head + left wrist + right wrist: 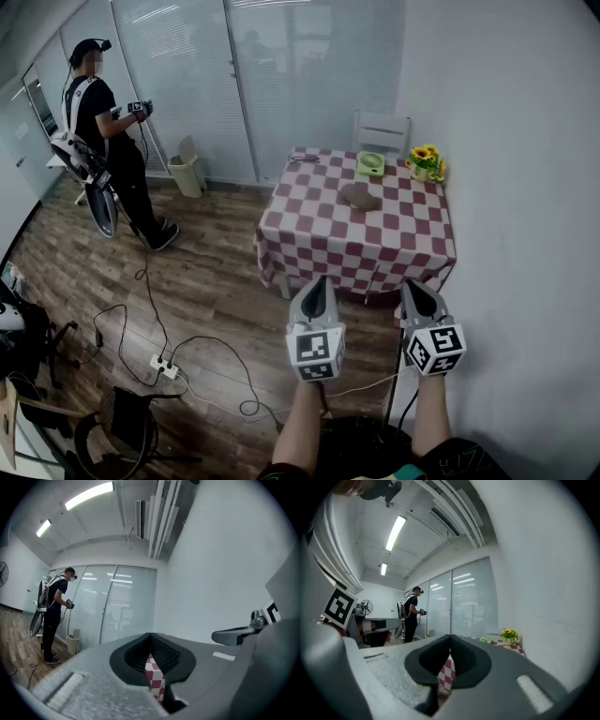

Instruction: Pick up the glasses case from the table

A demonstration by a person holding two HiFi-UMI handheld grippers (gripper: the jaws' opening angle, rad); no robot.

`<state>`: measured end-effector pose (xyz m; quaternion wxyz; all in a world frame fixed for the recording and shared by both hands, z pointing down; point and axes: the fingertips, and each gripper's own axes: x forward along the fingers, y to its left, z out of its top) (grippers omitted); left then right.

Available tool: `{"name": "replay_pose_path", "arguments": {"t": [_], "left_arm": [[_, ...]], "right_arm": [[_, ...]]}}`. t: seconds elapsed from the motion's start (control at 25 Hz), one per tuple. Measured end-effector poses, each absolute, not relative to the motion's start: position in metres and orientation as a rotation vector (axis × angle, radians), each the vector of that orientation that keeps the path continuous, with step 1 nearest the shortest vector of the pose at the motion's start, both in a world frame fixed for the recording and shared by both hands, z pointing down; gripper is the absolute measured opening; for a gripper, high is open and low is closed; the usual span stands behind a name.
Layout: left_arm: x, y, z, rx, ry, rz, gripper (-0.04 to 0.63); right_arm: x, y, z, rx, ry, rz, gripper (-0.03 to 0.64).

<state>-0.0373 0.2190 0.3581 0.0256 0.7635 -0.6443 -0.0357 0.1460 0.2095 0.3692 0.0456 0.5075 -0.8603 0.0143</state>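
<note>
The glasses case, a smooth, rounded, grey-brown shell, lies near the middle of the far half of the worktop, which is draped in a red-and-white checked cloth hanging in soft folds at its near edge. Past the case, toward the far edge, sits a pale green bowl, and at the far right corner stands a small pot of yellow sunflowers, close to the plain white wall. A white chair stands behind the worktop against frosted glass panels. The left gripper and the right gripper are held level on the near side, well apart from the case and short of the worktop's near edge, each with a cube of black-and-white square markers. Both pairs of dark, ribbed fingers are pressed together at their tips with nothing between them. On the wood-plank floor to the left lie dark cables and a white power strip. At far left a person in dark clothes stands by a lidded bin.
</note>
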Motion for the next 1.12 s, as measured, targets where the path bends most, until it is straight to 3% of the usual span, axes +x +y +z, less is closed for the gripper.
{"name": "replay_pose_path", "arguments": {"t": [1.12], "left_arm": [[-0.056, 0.217, 0.368, 2.303, -1.951, -0.229, 0.011]], "right_arm": [[0.127, 0.207, 0.380, 1.480, -2.654, 0.087, 0.004]]}}
